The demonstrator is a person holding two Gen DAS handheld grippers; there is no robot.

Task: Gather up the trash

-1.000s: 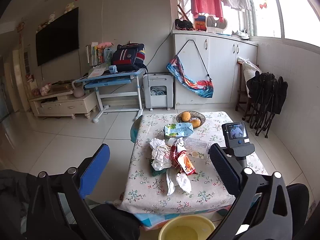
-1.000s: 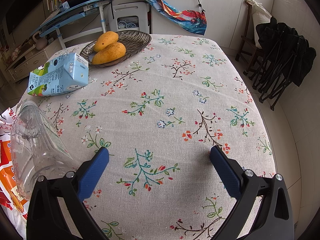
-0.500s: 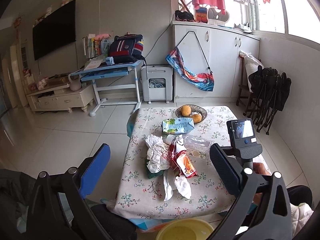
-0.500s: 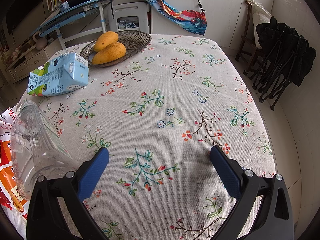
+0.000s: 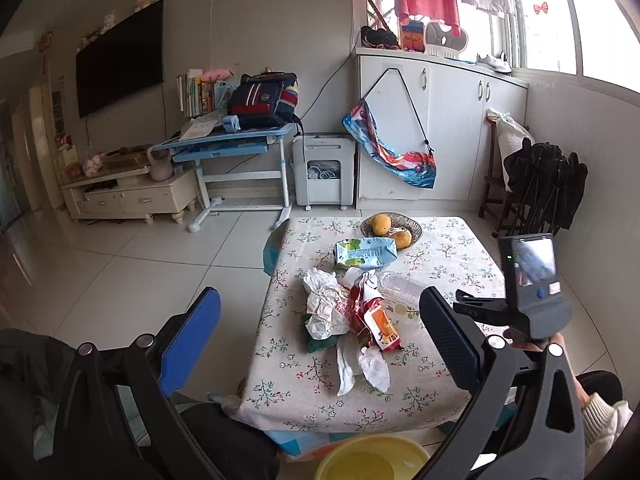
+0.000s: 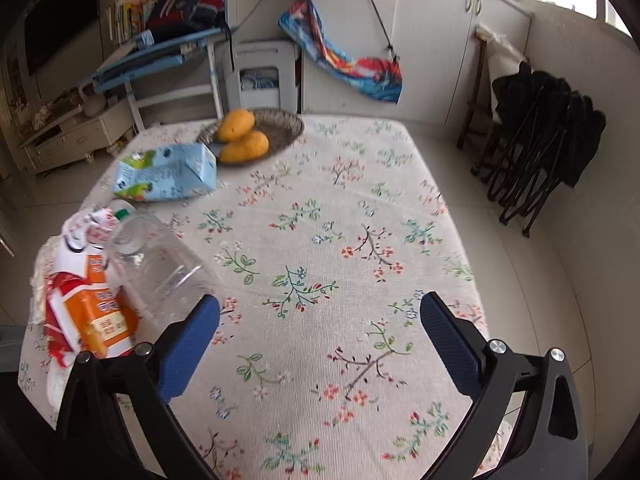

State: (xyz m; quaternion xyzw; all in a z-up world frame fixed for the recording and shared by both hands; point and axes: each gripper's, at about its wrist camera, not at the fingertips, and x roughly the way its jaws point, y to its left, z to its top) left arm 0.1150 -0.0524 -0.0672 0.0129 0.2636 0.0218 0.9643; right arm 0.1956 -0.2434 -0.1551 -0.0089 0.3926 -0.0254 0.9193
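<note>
A heap of trash lies on the floral table point(image 5: 448, 248): crumpled white paper point(image 5: 326, 306), a red and orange snack wrapper point(image 5: 374, 322) point(image 6: 86, 308), a clear plastic bottle point(image 5: 400, 288) point(image 6: 160, 268) on its side and a light-blue carton point(image 5: 365, 253) point(image 6: 168, 174). My left gripper point(image 5: 320, 340) hangs open, high above the table's near-left edge, nothing between its fingers. My right gripper point(image 6: 320, 336) is open too, low over the tablecloth, its left finger close to the bottle. Its back and screen point(image 5: 532, 280) show at the right in the left wrist view.
A woven basket point(image 5: 414, 229) point(image 6: 280, 128) with two mangoes sits at the table's far end. A yellow basin point(image 5: 372, 458) stands on the floor below the near edge. A blue desk point(image 5: 228, 148), white cabinets point(image 5: 440, 128) and folded dark chairs point(image 5: 548, 188) line the walls.
The left gripper has risen and shifted left, so the table sits lower and further right. The right gripper has pulled back and lifted; more of the wrapper and bottle shows now.
</note>
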